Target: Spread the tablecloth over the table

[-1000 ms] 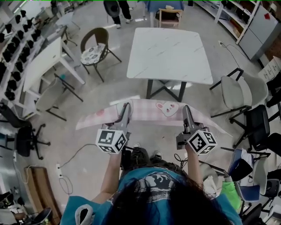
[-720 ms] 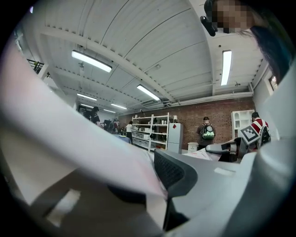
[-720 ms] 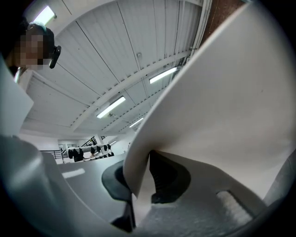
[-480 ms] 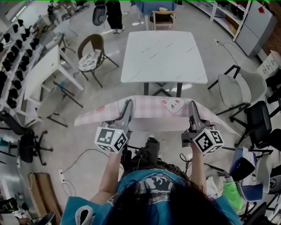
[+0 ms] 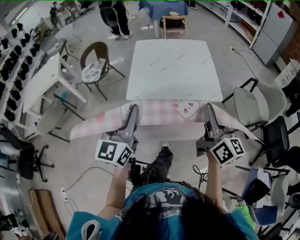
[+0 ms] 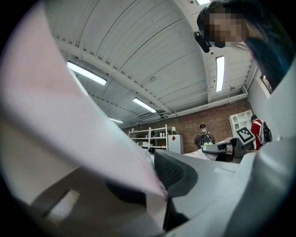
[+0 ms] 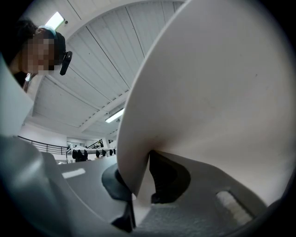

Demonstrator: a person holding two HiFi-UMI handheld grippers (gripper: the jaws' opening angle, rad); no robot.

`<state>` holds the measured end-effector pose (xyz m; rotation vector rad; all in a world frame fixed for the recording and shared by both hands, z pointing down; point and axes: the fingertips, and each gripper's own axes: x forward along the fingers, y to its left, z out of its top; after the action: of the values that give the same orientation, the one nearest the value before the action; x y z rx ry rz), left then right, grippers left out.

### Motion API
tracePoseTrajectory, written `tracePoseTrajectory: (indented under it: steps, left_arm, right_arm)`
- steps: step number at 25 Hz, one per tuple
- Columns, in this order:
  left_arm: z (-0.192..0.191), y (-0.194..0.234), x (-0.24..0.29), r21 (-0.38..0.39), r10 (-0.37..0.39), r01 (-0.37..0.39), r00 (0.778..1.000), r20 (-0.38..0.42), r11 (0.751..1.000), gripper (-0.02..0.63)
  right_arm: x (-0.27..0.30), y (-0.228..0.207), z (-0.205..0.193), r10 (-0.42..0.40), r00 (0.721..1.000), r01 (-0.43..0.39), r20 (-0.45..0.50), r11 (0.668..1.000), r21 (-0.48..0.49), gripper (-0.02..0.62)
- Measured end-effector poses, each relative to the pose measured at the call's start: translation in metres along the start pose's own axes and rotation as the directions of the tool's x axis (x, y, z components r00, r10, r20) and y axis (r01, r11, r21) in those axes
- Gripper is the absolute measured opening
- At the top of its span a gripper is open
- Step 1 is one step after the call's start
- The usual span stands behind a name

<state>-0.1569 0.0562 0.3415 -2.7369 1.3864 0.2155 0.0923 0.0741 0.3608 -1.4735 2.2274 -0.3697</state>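
Observation:
A pink checked tablecloth [image 5: 159,112] with a bunny print hangs stretched between my two grippers, its far edge at the near edge of the white marble table [image 5: 173,65]. My left gripper [image 5: 133,108] is shut on the cloth's left part, and the right gripper [image 5: 207,108] is shut on its right part. Both ends of the cloth droop outward past the grippers. In the left gripper view the cloth [image 6: 69,115] fills the left side and is pinched at the jaws [image 6: 159,185]. In the right gripper view the cloth [image 7: 208,92] is nipped between the jaws [image 7: 138,185], which have just been closing on it.
A brown chair with a patterned cushion [image 5: 93,65] stands left of the table and a grey chair [image 5: 248,103] right of it. A white side table [image 5: 42,79] is at the left, a wooden chair [image 5: 174,23] beyond. A person [image 5: 115,14] stands far back. Cables and a power strip [image 5: 63,193] lie on the floor.
Both grippers have risen and gone forward with the cloth. Its far edge, earlier short of the table, now reaches the table's near edge.

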Motion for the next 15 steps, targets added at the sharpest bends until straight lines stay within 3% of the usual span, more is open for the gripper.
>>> tracePoseTrajectory:
  steps: [5, 15]
  left_arm:
    - [0.008, 0.035, 0.063, -0.011, 0.009, -0.009, 1.0, 0.009, 1.0, 0.077]
    - [0.05, 0.096, 0.155, -0.017, -0.019, 0.022, 0.991, 0.135, 1.0, 0.069]
  right_arm:
    - [0.067, -0.026, 0.019, 0.002, 1.0, -0.002, -0.025, 1.0, -0.004, 0.025]
    - [0.176, -0.038, 0.075, 0.07, 0.997, -0.069, 0.015, 0.995, -0.067, 0.025]
